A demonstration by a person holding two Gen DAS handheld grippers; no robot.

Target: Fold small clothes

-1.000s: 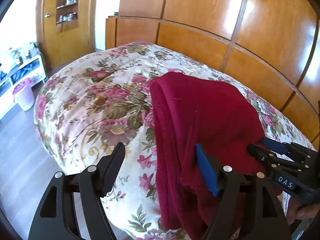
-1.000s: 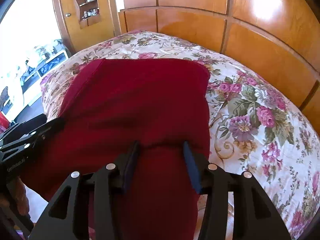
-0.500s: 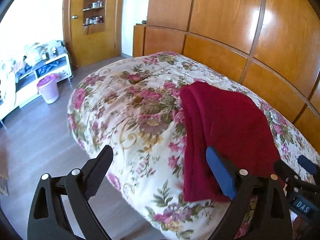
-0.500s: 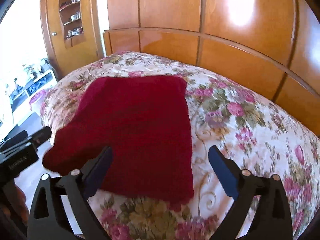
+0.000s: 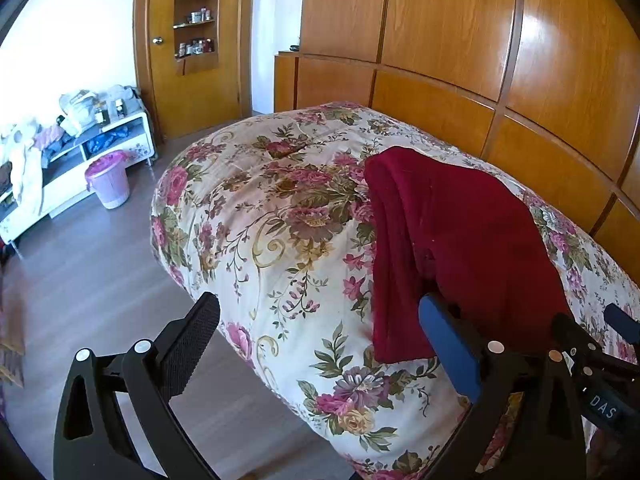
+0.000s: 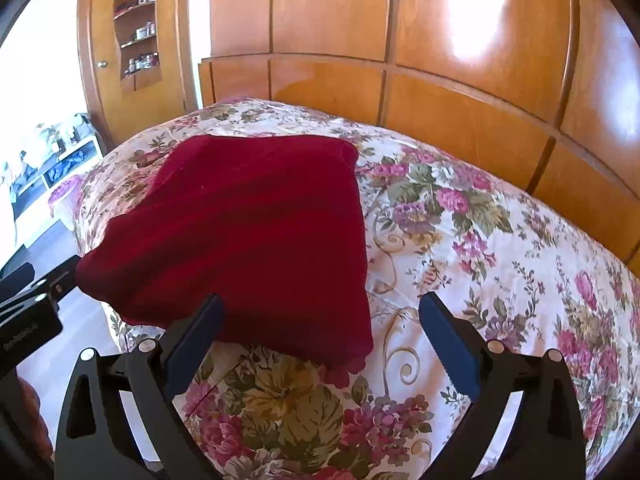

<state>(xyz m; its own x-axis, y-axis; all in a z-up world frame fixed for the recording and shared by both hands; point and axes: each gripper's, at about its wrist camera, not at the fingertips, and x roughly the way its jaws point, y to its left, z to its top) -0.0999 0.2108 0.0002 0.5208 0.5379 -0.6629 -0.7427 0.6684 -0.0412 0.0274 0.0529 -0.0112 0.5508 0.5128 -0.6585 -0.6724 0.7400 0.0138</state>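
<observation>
Garment (image 6: 256,236), dark red, lies folded on a bed (image 6: 480,240) covered with a floral quilt. It forms a rough rectangle with layered edges visible along its left side in the left wrist view (image 5: 460,240). Its near left corner droops over the bed's edge; the near right corner shows a small scalloped trim resting on the quilt.

Left tongs (image 5: 320,344): jaws are opening and stand wide apart, nothing pressed between the pads. The left black pad sits over the floor, off the bed; the right blue pad is just in front of the garment's near edge, and contact there cannot be told.

Right tongs (image 6: 320,332): released, jaws wide. The left blue pad overlaps the garment's near edge in the picture; the right pad is over bare quilt, well clear of the cloth. No cloth is clamped. The right tongs also show at the right margin of the left wrist view (image 5: 592,344), beside the garment, and the left tongs show at the left margin of the right wrist view (image 6: 44,280), with part of a hand (image 6: 28,412) beneath them.

Surroundings: glossy wood panelling (image 5: 520,80) runs along the far and right side of the bed. To the far left stand a wooden door with recessed shelves (image 5: 196,16), a low white cabinet (image 5: 80,168) piled with items, and a pink bin (image 5: 108,180) on the grey floor (image 5: 80,280).
</observation>
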